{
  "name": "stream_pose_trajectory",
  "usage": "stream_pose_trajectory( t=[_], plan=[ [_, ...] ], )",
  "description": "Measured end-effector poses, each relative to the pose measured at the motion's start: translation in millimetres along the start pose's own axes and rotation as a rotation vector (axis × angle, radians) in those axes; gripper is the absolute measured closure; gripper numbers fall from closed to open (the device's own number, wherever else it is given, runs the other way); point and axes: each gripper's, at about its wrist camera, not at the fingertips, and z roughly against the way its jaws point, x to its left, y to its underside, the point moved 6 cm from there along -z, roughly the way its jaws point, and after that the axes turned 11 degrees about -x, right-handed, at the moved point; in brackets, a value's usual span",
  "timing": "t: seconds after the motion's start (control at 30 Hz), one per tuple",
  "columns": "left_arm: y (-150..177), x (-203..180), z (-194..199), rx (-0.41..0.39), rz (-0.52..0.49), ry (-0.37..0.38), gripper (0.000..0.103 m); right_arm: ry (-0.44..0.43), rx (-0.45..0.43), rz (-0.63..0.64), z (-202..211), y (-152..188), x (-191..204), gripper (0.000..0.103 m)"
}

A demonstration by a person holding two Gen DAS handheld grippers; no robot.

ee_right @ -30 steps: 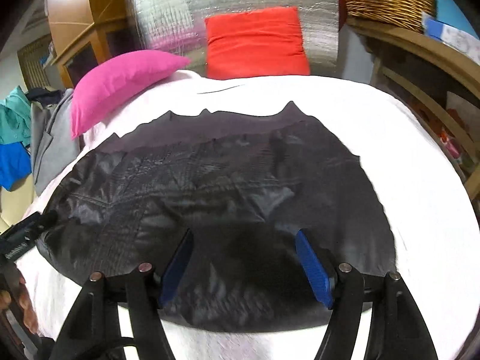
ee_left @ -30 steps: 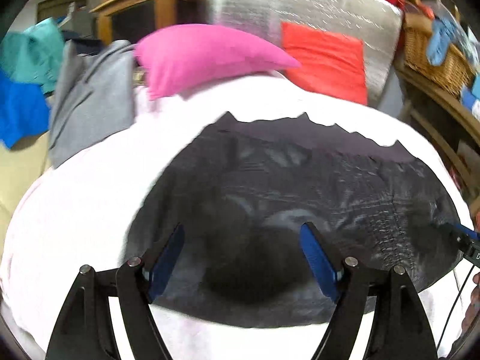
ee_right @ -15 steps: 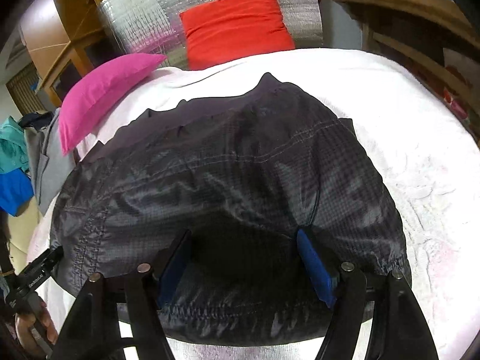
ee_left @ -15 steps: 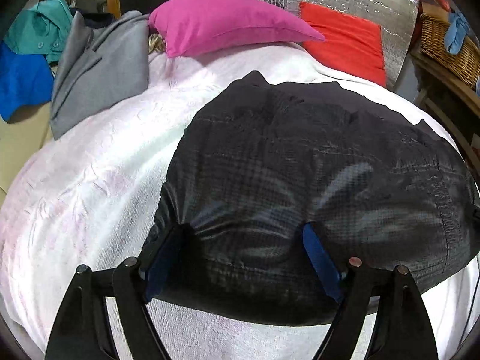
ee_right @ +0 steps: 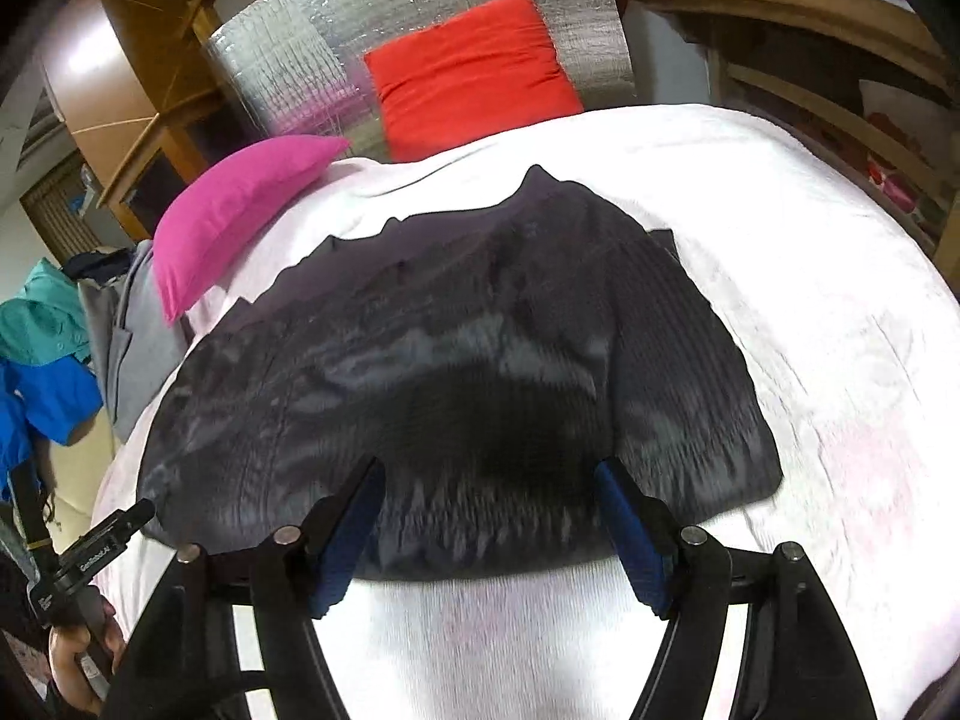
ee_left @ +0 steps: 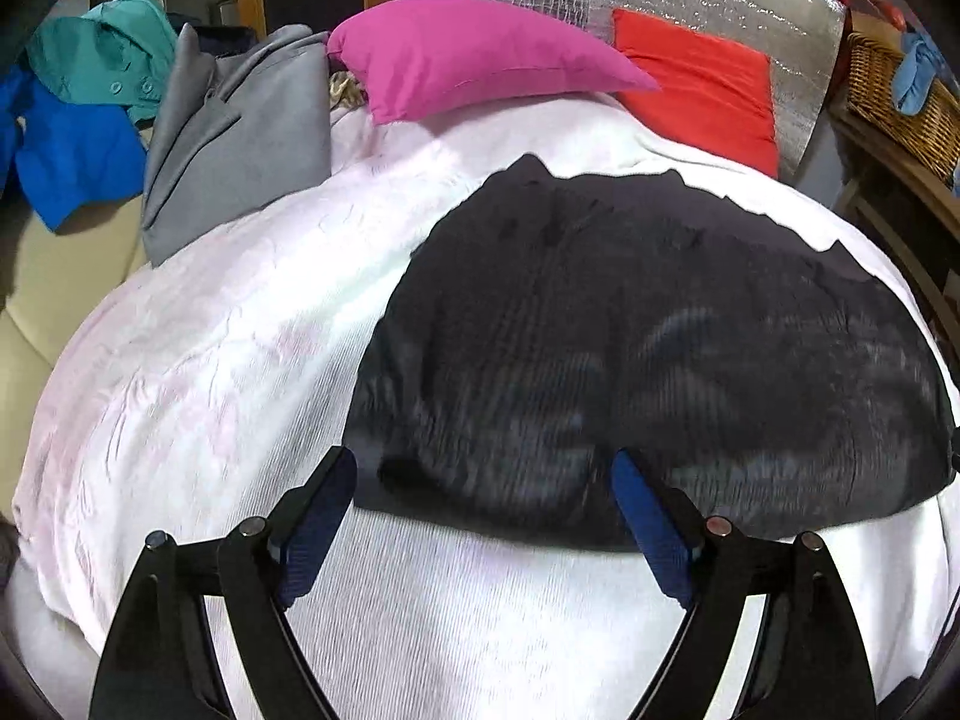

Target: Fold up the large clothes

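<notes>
A large black garment (ee_left: 648, 360) lies folded over and flat on a bed with a white cover (ee_left: 228, 372). It also shows in the right wrist view (ee_right: 456, 372). My left gripper (ee_left: 483, 498) is open and empty, just behind the garment's near left edge. My right gripper (ee_right: 489, 507) is open and empty, at the garment's near edge. The left gripper's body (ee_right: 90, 552) shows at the lower left of the right wrist view.
A pink pillow (ee_left: 474, 54) and a red cushion (ee_left: 702, 90) lie at the head of the bed against a silver panel (ee_right: 288, 66). Grey (ee_left: 240, 132), teal and blue clothes (ee_left: 66, 144) hang at the left. Wooden shelves with a wicker basket (ee_left: 900, 102) stand at the right.
Both grippers pulled back toward me and off the garment. The black cloth that was raised between the jaws has settled flat on the bed.
</notes>
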Motion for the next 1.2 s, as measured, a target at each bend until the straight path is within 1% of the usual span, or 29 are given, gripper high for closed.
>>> stream_pose_trajectory(
  t=[0.17, 0.3, 0.4, 0.5, 0.57, 0.6, 0.67, 0.73, 0.83, 0.9, 0.93, 1.03, 1.07, 1.2],
  plan=[
    [8.9, 5.1, 2.5, 0.013, 0.009, -0.004, 0.015, -0.001, 0.015, -0.065, 4.9, 8.2, -12.4, 0.028],
    [7.3, 5.8, 0.1, 0.011, 0.01, -0.013, 0.015, -0.004, 0.0, -0.065, 4.4, 1.8, -13.9, 0.028],
    [3.6, 5.3, -5.0, 0.006, 0.011, -0.016, 0.015, 0.007, 0.002, -0.058, -4.4, -4.1, -15.7, 0.028],
    [7.6, 5.3, -17.0, 0.033, -0.001, -0.025, 0.015, 0.017, 0.05, -0.09, -23.5, -0.1, -25.7, 0.026],
    [14.2, 7.2, -28.5, 0.08, 0.025, -0.006, 0.015, 0.007, 0.067, -0.125, -29.7, 2.2, -31.2, 0.025],
    [14.4, 8.9, -29.1, 0.083, 0.039, 0.004, 0.015, 0.003, 0.066, -0.135, -28.1, 0.8, -31.6, 0.025],
    [10.9, 12.8, -25.0, 0.078, 0.048, 0.014, 0.015, -0.012, 0.056, -0.15, -20.4, -5.0, -32.6, 0.025],
    [2.4, 18.7, -17.2, 0.051, 0.057, 0.017, 0.015, -0.013, 0.031, -0.163, -10.1, -13.5, -38.2, 0.025],
    [-18.1, 33.9, -6.9, -0.005, 0.103, 0.029, 0.015, 0.009, -0.016, -0.182, 4.6, -34.8, -57.4, 0.025],
    [-29.6, 42.7, -9.6, -0.003, 0.124, 0.032, 0.015, 0.029, -0.02, -0.194, 5.7, -46.2, -71.2, 0.025],
    [-35.1, 45.3, -13.4, 0.005, 0.128, 0.043, 0.015, 0.032, -0.018, -0.2, 4.2, -50.9, -77.6, 0.025],
    [-45.1, 41.1, -29.6, 0.044, 0.113, 0.118, 0.015, 0.03, 0.017, -0.196, -8.3, -61.4, -91.5, 0.025],
    [-49.0, 36.2, -36.9, 0.063, 0.105, 0.153, 0.015, 0.011, 0.047, -0.203, -18.3, -64.7, -97.0, 0.025],
    [-60.6, 21.3, -64.9, 0.12, 0.066, 0.24, 0.015, -0.068, 0.14, -0.275, -52.5, -66.5, -109.4, 0.025]
  ],
)
